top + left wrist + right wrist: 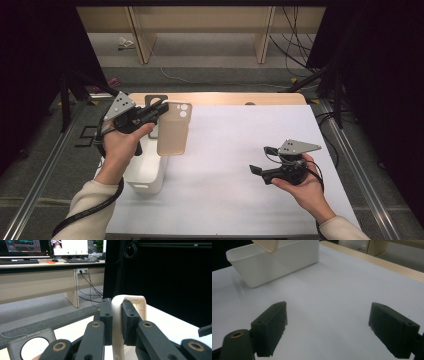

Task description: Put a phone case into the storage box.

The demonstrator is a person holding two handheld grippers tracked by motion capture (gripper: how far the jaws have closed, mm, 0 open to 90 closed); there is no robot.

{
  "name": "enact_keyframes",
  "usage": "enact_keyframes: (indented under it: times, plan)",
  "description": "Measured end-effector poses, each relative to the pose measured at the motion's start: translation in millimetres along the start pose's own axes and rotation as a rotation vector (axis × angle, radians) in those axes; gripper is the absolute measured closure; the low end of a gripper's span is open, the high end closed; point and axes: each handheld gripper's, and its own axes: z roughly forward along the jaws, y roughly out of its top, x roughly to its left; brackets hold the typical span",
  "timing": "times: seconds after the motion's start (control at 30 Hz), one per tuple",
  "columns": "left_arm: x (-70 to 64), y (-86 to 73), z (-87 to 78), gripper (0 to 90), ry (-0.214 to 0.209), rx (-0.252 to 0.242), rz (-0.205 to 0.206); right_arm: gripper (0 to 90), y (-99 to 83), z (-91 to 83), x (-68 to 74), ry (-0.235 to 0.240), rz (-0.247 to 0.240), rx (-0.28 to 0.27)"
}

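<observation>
We hold the phone case (pixel 173 129) clamped in the left tool (pixel 161 109), in the air over the white bin (pixel 146 172). Right tool (pixel 261 160) rests jaws apart, idle above the desk (pixel 240 150). Next, we judge: lower the case and release into the bin.

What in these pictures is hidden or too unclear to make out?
- Inside of the white bin: high view, hidden by the left hand and the phone case held above it; right gripper view, the near wall hides the contents.
- Lower part of the phone case: left gripper view, cut off by the bottom edge between the left gripper jaws.
- Monitor screens: left gripper view, too small to read.
</observation>
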Motion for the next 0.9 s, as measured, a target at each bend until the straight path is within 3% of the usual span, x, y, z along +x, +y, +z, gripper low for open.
enact_keyframes:
  times: [0.9]
  plan:
    - [38.7,7.6,-5.7,80.9,0.047,-0.005,-0.011,16.2,-1.0,1.0,-1.0,-0.002,0.006,0.003]
